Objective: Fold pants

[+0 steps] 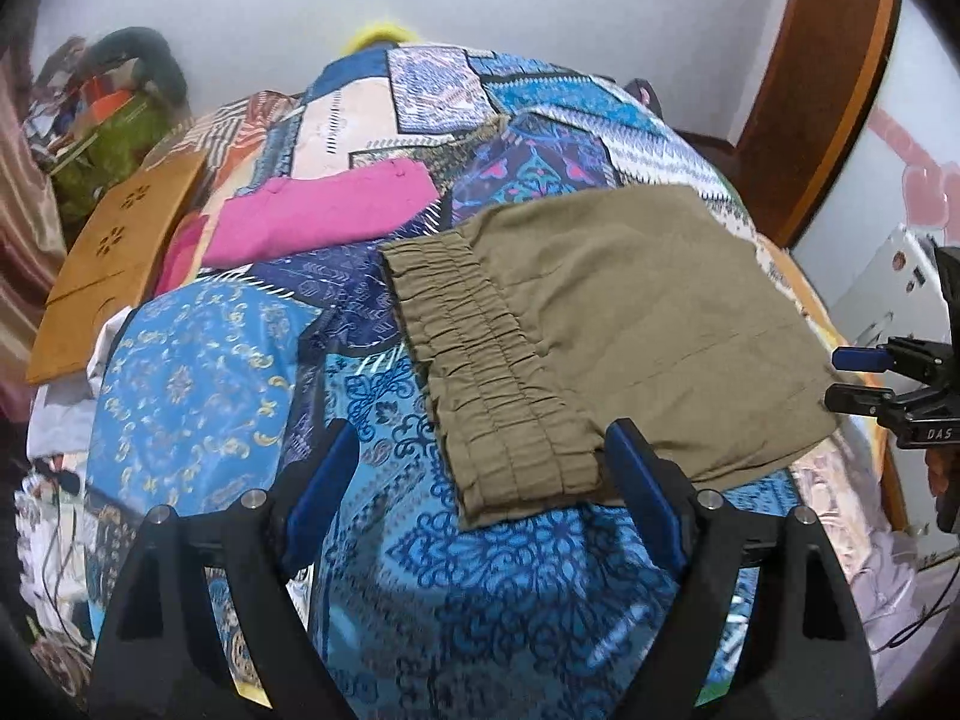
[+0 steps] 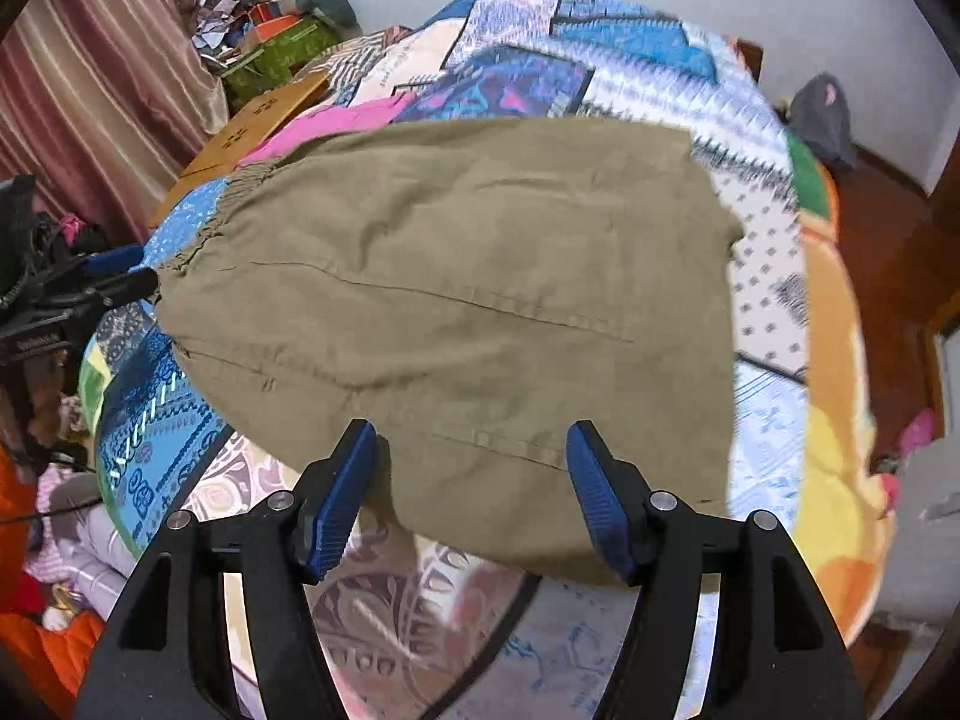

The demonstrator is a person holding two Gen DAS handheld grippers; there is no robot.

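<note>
Olive-green pants point(image 1: 606, 324) lie folded into a compact rectangle on a patterned blue bedspread point(image 1: 198, 384), elastic waistband point(image 1: 480, 372) toward the left. My left gripper point(image 1: 480, 468) is open, its fingers wide apart just short of the waistband's near corner, touching nothing. My right gripper point(image 2: 471, 474) is open above the near edge of the pants point(image 2: 480, 300), holding nothing. It also shows at the right edge of the left wrist view point(image 1: 864, 378). The left gripper point(image 2: 120, 270) shows at the left of the right wrist view, by the waistband.
Folded pink cloth point(image 1: 324, 216) lies behind the pants. A wooden board point(image 1: 114, 264) leans at the bed's left edge. Cluttered bags and a curtain point(image 2: 102, 78) stand at the left. A wooden bed frame point(image 1: 822, 96) and white wall are at the back.
</note>
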